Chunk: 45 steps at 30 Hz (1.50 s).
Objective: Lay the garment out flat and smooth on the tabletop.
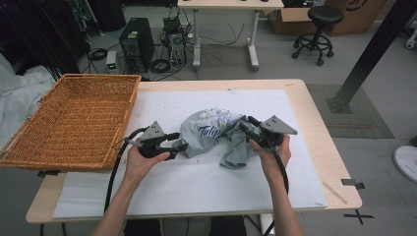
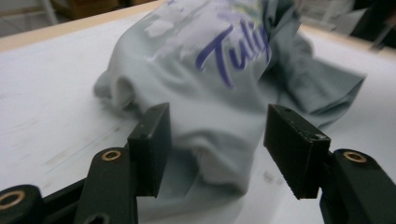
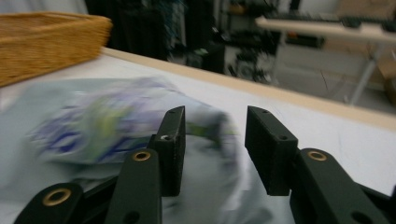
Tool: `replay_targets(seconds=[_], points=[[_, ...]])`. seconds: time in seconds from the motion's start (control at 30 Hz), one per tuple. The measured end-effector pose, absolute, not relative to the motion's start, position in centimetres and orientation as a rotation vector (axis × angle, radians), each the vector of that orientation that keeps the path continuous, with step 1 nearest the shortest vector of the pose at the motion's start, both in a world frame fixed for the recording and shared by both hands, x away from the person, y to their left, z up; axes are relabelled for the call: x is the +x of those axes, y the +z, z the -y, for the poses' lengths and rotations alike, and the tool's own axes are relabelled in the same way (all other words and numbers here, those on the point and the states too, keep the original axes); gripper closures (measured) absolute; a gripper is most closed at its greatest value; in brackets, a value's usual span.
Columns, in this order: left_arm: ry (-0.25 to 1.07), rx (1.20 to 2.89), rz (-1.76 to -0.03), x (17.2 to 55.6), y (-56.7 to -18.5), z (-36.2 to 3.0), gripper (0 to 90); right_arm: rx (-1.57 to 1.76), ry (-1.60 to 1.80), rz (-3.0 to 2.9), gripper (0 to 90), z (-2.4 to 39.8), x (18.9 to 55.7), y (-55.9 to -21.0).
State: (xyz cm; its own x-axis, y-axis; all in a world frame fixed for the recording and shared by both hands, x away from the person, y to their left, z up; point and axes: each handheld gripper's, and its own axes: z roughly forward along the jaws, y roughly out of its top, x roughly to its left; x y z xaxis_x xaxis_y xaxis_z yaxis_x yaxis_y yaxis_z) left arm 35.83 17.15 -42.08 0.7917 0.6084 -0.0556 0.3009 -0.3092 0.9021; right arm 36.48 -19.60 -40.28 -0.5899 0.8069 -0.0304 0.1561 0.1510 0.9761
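The fingers (image 2: 150,140) of the left gripper (image 1: 178,144) stand apart with a fold of the grey T-shirt (image 1: 216,132) in the gap between them, their pads off the cloth. Those of the right gripper (image 3: 214,149) are parted too, with cloth between and beyond them; blur hides whether it touches a pad. The shirt lies crumpled on the white mat (image 1: 196,191) between the two grippers. Its purple lettering is cut off by a fold, and the print is smeared in the right gripper view. A wicker basket (image 1: 74,123) sits beyond the left gripper, its near-left corner cropped.
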Motion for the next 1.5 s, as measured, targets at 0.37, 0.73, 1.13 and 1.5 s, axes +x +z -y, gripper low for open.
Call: replay_targets(seconds=[0.37, 0.73, 1.13, 1.5], points=[[0.578, 2.168, -0.516, 37.2, -45.7, -12.7, 48.4, 0.831, 1.251, -2.134, 53.7, 15.7, 34.3, -44.8], [-0.004, 1.831, -0.523, 36.1, -41.2, -17.5, 86.6, 1.013, 1.347, -2.025, 90.0, 21.0, 34.1, -43.5], [-0.244, 1.791, -0.321, 29.9, -41.4, -19.0, 68.2, 1.093, 1.325, -1.936, 81.2, 24.3, 34.0, -42.7], [0.405, 1.832, -0.903, 39.2, -42.7, -17.3, 53.4, 1.372, 1.451, -1.772, 56.2, 24.9, 35.6, -43.8]])
